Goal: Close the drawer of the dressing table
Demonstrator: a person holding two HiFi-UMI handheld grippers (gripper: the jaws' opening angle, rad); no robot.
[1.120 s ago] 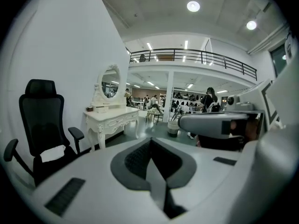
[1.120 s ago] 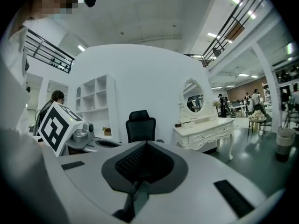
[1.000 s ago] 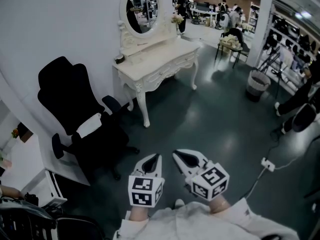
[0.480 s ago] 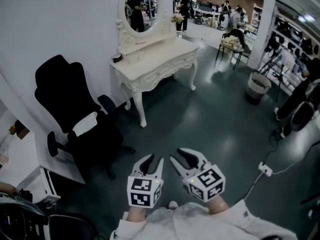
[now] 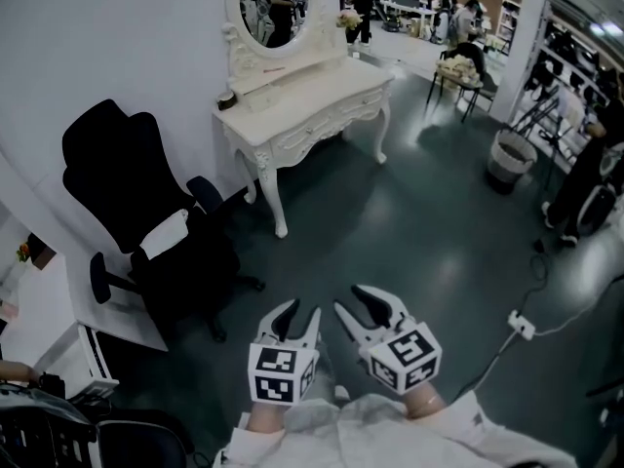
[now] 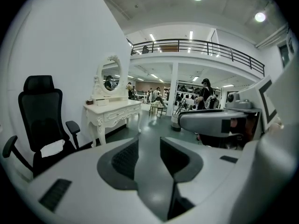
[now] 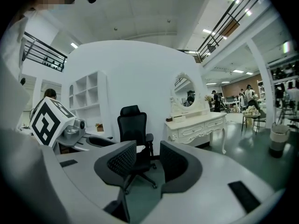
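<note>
The white dressing table (image 5: 310, 97) with its oval mirror (image 5: 276, 3) stands against the wall, well ahead of me across the dark floor. It also shows in the left gripper view (image 6: 113, 112) and the right gripper view (image 7: 197, 124). From this distance I cannot tell how far any drawer in its carved front (image 5: 327, 125) stands out. My left gripper (image 5: 298, 318) and right gripper (image 5: 357, 302) are side by side low in the head view, far from the table. The jaws of both are opening, with nothing between them (image 6: 149, 148) (image 7: 148, 155).
A black office chair (image 5: 146, 203) stands left of the table, next to a white desk (image 5: 109, 312). A round bin (image 5: 509, 159), a small side table (image 5: 456, 71) and a person (image 5: 595, 178) are at the right. A cable with a white plug box (image 5: 520, 325) lies on the floor.
Both grippers' jaws have gone from shut to apart. The grippers have shifted slightly in the head view and the view has swung a little; the dressing table has not moved.
</note>
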